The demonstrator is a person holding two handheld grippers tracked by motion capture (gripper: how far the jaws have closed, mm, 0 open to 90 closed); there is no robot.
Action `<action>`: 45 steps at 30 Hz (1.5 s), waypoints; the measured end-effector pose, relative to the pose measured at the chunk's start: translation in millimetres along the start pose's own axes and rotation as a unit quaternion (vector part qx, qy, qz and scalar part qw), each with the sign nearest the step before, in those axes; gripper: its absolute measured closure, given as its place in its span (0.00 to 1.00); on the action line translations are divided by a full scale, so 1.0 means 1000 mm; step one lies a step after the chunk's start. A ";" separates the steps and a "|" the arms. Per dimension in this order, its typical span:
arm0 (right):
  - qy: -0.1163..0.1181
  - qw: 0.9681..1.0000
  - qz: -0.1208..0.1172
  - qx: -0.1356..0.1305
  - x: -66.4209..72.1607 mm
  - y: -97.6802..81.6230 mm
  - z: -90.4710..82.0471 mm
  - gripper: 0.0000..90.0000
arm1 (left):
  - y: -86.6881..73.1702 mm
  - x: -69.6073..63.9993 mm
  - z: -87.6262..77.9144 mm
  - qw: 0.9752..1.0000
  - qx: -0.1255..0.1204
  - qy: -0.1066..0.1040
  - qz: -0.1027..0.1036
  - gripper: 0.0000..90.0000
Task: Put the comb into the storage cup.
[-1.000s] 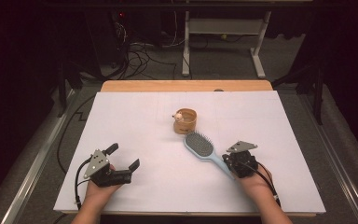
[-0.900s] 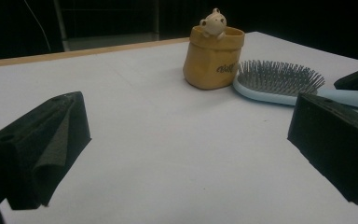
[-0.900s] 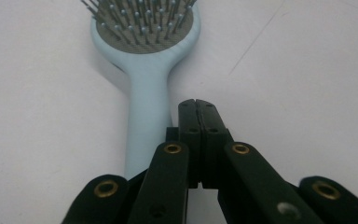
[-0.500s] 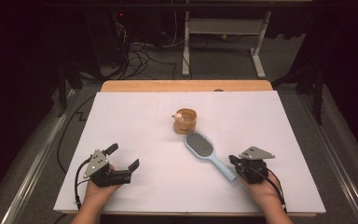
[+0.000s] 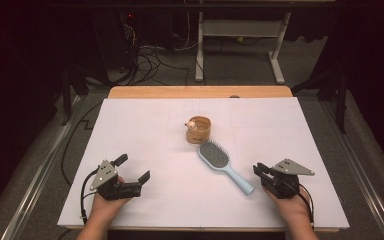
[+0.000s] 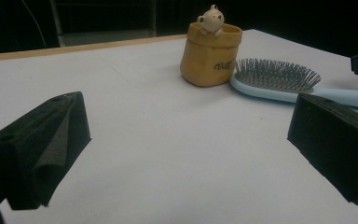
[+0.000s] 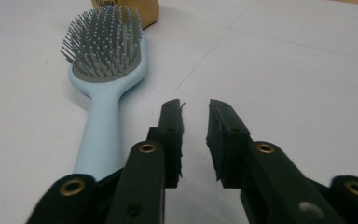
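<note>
A light blue hairbrush (image 5: 223, 167) lies bristles up on the white table cover (image 5: 130, 125), its handle pointing to the near right. Just behind its head stands a small tan pouch (image 5: 199, 129) with a bear figure on its rim. My right gripper (image 5: 259, 171) rests a little to the right of the handle's end. Its jaws have just been opening and are open a narrow gap, with nothing between them (image 7: 196, 105); the hairbrush (image 7: 105, 84) lies to their left. My left gripper (image 5: 132, 167) sits at the near left, wide open and empty (image 6: 189, 107), facing the pouch (image 6: 209, 56) and hairbrush (image 6: 279, 79).
The table's wooden back edge (image 5: 200, 92) shows beyond the white cover. Behind it are a dark floor with cables (image 5: 150, 60) and a white desk frame (image 5: 240, 30). Bare white cover stretches between the grippers and along both sides.
My right gripper has slid to the right, away from the brush's handle, and its jaws have parted slightly. The brush, the pouch and my left gripper have stayed put.
</note>
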State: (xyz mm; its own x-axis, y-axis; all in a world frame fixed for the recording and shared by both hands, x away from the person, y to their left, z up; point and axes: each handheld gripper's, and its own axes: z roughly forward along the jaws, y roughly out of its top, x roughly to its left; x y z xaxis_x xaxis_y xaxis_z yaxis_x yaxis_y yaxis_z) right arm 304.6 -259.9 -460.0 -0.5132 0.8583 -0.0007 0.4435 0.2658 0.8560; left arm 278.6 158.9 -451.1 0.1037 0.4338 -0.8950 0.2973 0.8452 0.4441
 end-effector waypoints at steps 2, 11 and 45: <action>0.001 1.000 0.001 -0.002 -0.001 0.000 0.000 0.77 | 0.000 0.000 0.000 1.000 0.001 0.000 0.001 0.00; 0.014 1.000 0.006 -0.003 -0.003 0.000 0.001 0.46 | -0.001 0.000 0.000 1.000 0.004 0.003 0.000 0.00; 0.028 0.999 0.007 -0.026 0.004 0.006 0.002 0.00 | -0.002 -0.001 0.000 1.000 0.009 0.001 0.006 0.00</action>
State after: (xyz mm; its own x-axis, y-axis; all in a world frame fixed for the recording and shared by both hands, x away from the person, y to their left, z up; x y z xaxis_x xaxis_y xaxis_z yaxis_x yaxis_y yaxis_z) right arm 307.0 -253.8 -455.6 -0.5482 0.8354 0.0390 0.4131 0.2299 0.8812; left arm 277.6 157.3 -451.1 0.1063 0.4447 -0.8894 0.3126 0.8341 0.4544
